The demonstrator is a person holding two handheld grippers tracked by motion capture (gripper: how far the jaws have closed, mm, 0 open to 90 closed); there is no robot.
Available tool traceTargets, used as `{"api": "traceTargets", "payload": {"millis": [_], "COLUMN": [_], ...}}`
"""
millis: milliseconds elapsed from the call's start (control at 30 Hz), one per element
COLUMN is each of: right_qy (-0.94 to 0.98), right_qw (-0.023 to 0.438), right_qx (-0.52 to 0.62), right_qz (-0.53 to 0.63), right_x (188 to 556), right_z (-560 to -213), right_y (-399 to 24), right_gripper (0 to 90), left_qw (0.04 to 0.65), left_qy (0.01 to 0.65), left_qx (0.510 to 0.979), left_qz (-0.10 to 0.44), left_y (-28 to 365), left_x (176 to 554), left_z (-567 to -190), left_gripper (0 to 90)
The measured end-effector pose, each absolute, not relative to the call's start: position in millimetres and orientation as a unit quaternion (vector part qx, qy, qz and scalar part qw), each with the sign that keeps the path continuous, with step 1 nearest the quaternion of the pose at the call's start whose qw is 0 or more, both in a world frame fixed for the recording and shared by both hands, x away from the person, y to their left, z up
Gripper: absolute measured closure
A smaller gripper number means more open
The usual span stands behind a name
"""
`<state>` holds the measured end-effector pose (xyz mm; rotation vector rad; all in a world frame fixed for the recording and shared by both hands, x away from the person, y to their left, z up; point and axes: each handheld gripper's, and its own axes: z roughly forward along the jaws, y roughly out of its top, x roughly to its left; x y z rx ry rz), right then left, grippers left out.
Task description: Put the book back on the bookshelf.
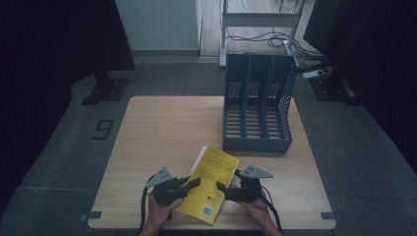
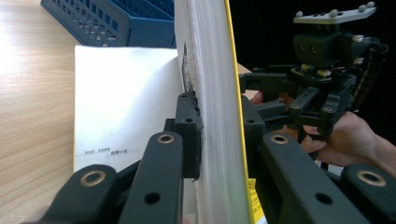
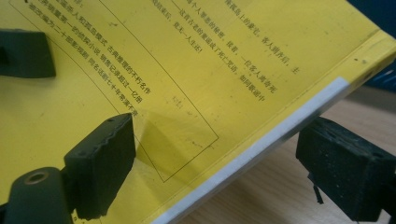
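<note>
A yellow paperback book (image 1: 216,167) is held tilted above the front of the wooden table (image 1: 162,132). My left gripper (image 1: 194,183) is shut on it from the left. In the left gripper view its jaws (image 2: 218,109) clamp the thick white page block (image 2: 212,93), while one white leaf (image 2: 126,102) hangs open to the side. My right gripper (image 1: 222,188) is at the book's right edge. In the right gripper view its jaws (image 3: 219,158) stand wide open around the book's edge, one pad over the yellow back cover (image 3: 210,60), the other below and apart from it.
A blue three-slot file holder (image 1: 258,105) stands upright at the table's back right, just beyond the book; its mesh side (image 2: 116,18) is close behind the page. Bare tabletop stretches left and behind. The person's hands come in at the front edge.
</note>
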<state>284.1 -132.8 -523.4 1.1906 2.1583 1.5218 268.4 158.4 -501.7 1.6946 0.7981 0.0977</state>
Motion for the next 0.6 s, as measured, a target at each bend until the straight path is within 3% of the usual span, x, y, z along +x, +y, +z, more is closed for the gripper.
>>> {"api": "traceTargets", "payload": {"millis": [600], "right_qy": [0.720], "right_qw": [0.162], "right_qx": [0.399], "right_qz": [0.545], "right_x": [275.0], "right_z": [-511.5], "right_y": [-134.8], "right_gripper": [15.3], "left_qw": [0.593], "left_qy": [0.348], "left_qx": [0.726], "left_qz": [0.026], "left_y": [160.9], "left_x": [271.6], "left_z": [-505.0], "left_gripper": [76.3]}}
